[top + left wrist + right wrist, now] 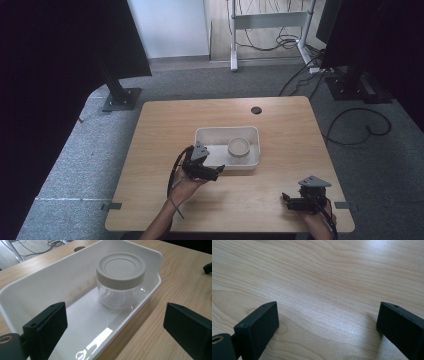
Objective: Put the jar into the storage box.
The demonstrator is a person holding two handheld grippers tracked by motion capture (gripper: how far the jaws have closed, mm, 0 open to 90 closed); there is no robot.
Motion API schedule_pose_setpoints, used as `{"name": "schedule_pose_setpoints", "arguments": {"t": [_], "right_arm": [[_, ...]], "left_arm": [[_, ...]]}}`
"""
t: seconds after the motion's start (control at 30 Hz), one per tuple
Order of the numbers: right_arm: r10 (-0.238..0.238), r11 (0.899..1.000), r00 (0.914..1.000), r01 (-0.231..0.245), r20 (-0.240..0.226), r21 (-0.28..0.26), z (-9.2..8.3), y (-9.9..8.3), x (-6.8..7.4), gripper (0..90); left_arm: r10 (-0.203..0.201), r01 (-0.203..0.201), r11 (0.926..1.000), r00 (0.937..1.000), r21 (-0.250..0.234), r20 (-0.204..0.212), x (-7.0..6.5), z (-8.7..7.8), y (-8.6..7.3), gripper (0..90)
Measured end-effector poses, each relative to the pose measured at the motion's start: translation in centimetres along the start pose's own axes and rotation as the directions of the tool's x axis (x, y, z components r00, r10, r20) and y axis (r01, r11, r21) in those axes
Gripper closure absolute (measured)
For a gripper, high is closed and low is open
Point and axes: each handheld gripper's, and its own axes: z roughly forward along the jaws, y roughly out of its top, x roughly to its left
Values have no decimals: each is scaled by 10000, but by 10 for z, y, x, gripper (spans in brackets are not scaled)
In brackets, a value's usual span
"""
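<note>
Inside a glossy white plastic tray point(75, 282) near the table's point(280, 125) middle stands a clear round jar point(120, 293) under a ridged grey lid point(121, 267), detail lost from above. Left claw point(218, 170) gapes wide at the tray's near rim; right claw point(286, 197), equally wide, faces bare pale woodgrain at the near right.

The light wooden table point(160, 125) carried a white rectangular tray point(202, 137) near its centre; a round cable grommet point(256, 110) sat near its far edge.
</note>
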Motion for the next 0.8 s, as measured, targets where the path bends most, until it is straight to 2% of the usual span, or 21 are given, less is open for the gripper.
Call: {"name": "schedule_pose_setpoints", "arguments": {"t": [0.8], "right_arm": [[-4,10000,10000,4,4,-3,0,0,0,39]], "left_arm": [[-289,282,9990,9994,-354,-192,10,-23,-28,52]]}}
